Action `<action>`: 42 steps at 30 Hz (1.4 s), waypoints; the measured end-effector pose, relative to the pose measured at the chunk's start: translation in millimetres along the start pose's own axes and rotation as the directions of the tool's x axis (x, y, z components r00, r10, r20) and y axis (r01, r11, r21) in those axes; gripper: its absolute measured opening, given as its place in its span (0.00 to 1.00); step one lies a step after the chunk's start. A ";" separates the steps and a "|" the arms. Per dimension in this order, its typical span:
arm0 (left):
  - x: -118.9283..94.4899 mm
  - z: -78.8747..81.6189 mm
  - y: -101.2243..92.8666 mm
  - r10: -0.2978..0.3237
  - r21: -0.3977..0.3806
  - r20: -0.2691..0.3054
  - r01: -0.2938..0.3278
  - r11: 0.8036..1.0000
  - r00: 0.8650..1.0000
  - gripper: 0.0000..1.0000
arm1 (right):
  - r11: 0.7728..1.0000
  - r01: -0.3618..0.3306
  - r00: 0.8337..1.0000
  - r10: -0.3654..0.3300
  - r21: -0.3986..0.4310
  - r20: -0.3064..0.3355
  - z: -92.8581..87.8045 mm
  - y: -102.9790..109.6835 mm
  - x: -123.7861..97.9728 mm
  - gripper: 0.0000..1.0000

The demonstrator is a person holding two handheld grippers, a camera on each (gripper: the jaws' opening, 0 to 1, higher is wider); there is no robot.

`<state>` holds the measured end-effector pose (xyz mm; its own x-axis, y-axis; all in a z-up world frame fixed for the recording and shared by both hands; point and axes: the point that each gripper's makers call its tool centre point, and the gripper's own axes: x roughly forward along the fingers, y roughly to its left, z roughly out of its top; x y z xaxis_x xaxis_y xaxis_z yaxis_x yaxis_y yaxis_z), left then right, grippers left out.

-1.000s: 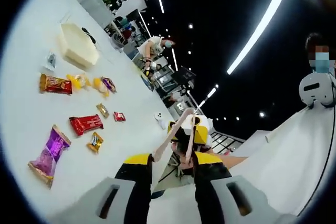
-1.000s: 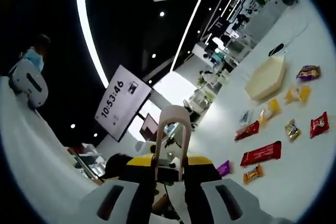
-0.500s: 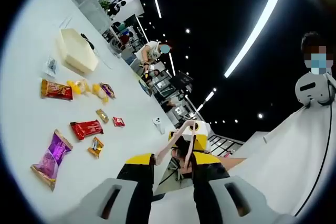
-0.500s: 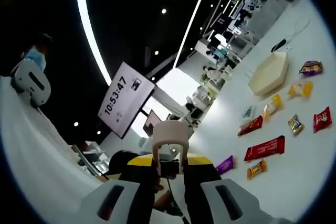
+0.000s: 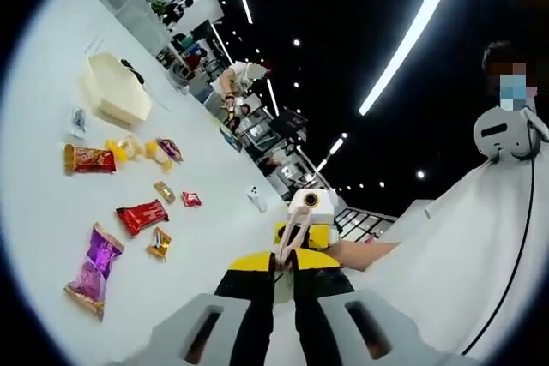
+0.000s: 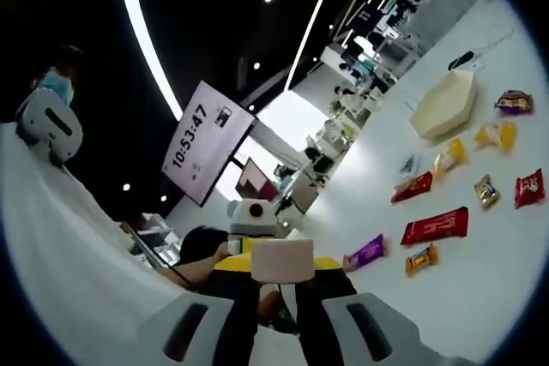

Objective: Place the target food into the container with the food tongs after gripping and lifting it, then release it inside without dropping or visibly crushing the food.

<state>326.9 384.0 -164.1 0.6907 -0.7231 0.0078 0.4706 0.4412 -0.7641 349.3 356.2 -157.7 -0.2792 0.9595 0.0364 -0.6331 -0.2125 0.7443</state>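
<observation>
The pale food tongs point(image 5: 292, 231) rise between my left gripper point(image 5: 287, 263), whose jaws are shut on the tongs' two arms, pressed together. The far end of the tongs runs to my right gripper point(image 5: 307, 212). In the right gripper view the tongs' bent end point(image 6: 280, 261) sits as a pale block in my right gripper point(image 6: 279, 273), shut on it, with the left gripper point(image 6: 253, 227) just beyond. The beige hexagonal container point(image 5: 115, 92) point(image 6: 444, 104) lies far off on the white table point(image 5: 43, 212). Wrapped snacks lie scattered: a red bar point(image 5: 141, 215) point(image 6: 435, 226) and a purple packet point(image 5: 94, 262) point(image 6: 367, 252).
More snacks lie between the grippers and the container: a red-gold bar point(image 5: 88, 159), yellow candies point(image 5: 125, 148), small gold point(image 5: 159, 243) and red point(image 5: 191, 199) packets. A small white object point(image 5: 255, 197) sits near the table edge. A clock screen point(image 6: 199, 150) hangs behind.
My left gripper's jaws have closed in and squeezed the tongs' arms together. In the right gripper view the tongs' loop has sunk and flattened, and the left gripper now shows behind it.
</observation>
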 end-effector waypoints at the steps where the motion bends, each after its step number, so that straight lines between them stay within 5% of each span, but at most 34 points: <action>1: -0.6 -1.1 -3.8 -0.011 0.024 -0.009 0.012 1.000 1.000 0.02 | 1.000 -0.004 1.000 0.004 -0.008 -0.012 -1.0 1.6 -0.6 0.14; 20: -0.8 -18.2 -15.1 -0.064 0.056 -0.116 0.071 0.996 0.991 0.01 | 1.000 -0.029 0.998 0.029 -0.007 -0.050 -13.7 10.5 -4.0 0.15; 42: 6.1 -20.6 -17.5 -0.075 0.063 -0.131 0.084 0.994 0.989 0.02 | 0.999 -0.044 0.995 0.043 -0.009 -0.085 -16.5 13.9 2.0 0.15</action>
<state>311.6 360.9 -164.0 0.5756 -0.8175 -0.0189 0.5605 0.4113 -0.7188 328.0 352.1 -158.2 -0.3670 0.9302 0.0116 -0.6266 -0.2564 0.7359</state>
